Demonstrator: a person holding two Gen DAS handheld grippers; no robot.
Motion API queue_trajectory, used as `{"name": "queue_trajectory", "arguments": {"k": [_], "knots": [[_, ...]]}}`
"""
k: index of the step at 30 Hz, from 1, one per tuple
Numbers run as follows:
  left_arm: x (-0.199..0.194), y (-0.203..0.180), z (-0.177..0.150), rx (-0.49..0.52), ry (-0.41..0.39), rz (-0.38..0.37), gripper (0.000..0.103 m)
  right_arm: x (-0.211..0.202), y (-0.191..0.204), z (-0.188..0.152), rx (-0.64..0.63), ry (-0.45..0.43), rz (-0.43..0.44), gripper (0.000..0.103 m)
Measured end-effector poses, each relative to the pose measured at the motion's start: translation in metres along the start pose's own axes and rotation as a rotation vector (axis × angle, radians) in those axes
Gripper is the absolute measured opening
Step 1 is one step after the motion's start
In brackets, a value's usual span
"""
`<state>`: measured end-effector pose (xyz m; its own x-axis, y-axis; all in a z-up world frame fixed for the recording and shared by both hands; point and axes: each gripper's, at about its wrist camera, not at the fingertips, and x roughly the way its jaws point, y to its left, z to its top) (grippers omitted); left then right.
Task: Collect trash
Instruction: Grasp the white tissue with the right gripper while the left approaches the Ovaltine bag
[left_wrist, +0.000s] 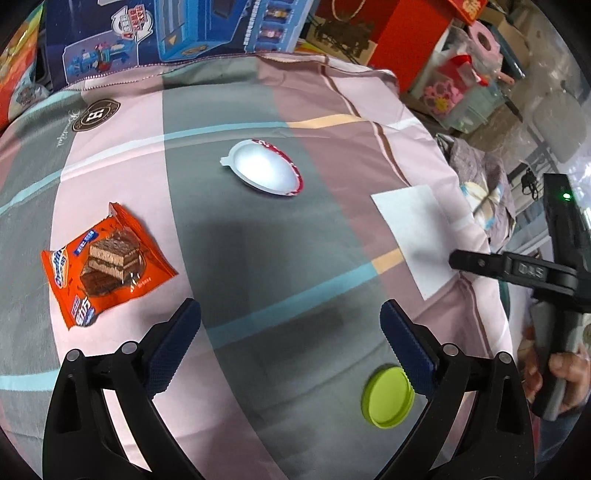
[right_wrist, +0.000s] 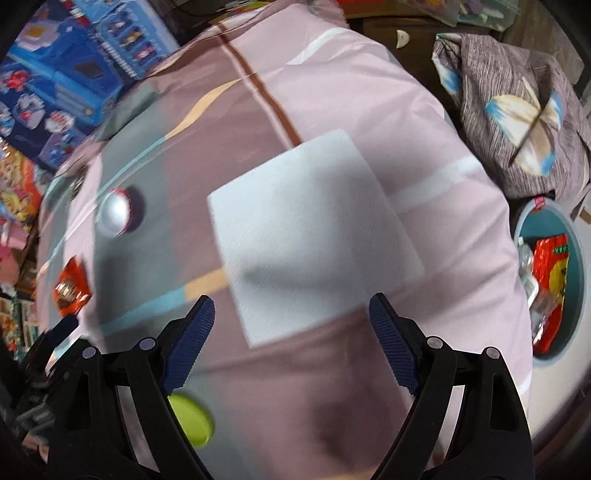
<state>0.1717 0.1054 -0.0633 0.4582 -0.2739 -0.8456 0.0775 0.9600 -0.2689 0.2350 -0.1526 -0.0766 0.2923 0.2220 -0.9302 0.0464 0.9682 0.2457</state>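
Trash laid out on a tabletop under a cloth (left_wrist: 110, 155) of pink, grey and mauve blocks; soft, slightly wrinkled weave.

- Paper napkin (right_wrist: 310, 236): white, square, flat, faintly ribbed. Just ahead of the right gripper (right_wrist: 291, 343), its near corner between the spread fingers. Very light, limp, likely to slide or fold; best pinched at a near edge or corner, bunching the sheet.
- Bottle cap (left_wrist: 388, 397): lime green, round, rigid plastic, smooth. Beside the right finger of the left gripper (left_wrist: 291, 347). Light, stiff, small; probably slippery, so grip across the rim.
- Snack wrapper (left_wrist: 103, 269): orange foil, crinkled, glossy, torn at the top. Ahead and left of the left gripper. Light, springy, noisy film; take at a loose edge.
- Foil lid (left_wrist: 264, 168): white face, red rim, small pull tab, slightly domed. Well ahead of the left gripper. Thin, bendable; take by the tab.
- Bin (right_wrist: 576, 332): teal, round, already holding wrappers; far right of the right gripper, off the tabletop.
- Left gripper: released, nothing between fingers.
- Right gripper: released, wide, nothing gripped.
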Motion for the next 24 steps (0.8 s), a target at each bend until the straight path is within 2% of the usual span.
{"name": "queue_trajectory", "arguments": {"k": [7,9,11,16,18,21,23,24], "knots": [[0.017,0.009,0.015,-0.012,0.026,-0.007,0.098,0.029,-0.007,0.023,0.009,-0.005,-0.055,0.082],[0.02,0.011,0.021,-0.015,0.025,-0.008,0.098,0.033,-0.006,0.027,0.001,-0.029,-0.071,0.085],[0.022,0.011,0.025,-0.017,0.024,-0.014,0.098,0.037,-0.002,0.028,-0.02,-0.034,-0.091,0.09],[0.027,0.007,0.03,-0.003,0.031,-0.023,0.098,0.047,0.018,0.019,-0.139,-0.079,-0.202,0.093],[0.027,0.005,0.03,0.005,0.029,-0.024,0.098,0.047,0.02,0.015,-0.147,-0.1,-0.193,0.092],[0.027,0.006,0.029,0.002,0.031,-0.028,0.098,0.042,0.028,0.01,-0.188,-0.107,-0.187,0.073],[0.026,0.008,0.028,-0.008,0.031,-0.031,0.098,0.039,0.039,0.008,-0.235,-0.105,-0.177,0.044],[0.025,0.009,0.027,-0.015,0.03,-0.033,0.098,0.037,0.045,0.005,-0.257,-0.103,-0.171,0.037]]}}
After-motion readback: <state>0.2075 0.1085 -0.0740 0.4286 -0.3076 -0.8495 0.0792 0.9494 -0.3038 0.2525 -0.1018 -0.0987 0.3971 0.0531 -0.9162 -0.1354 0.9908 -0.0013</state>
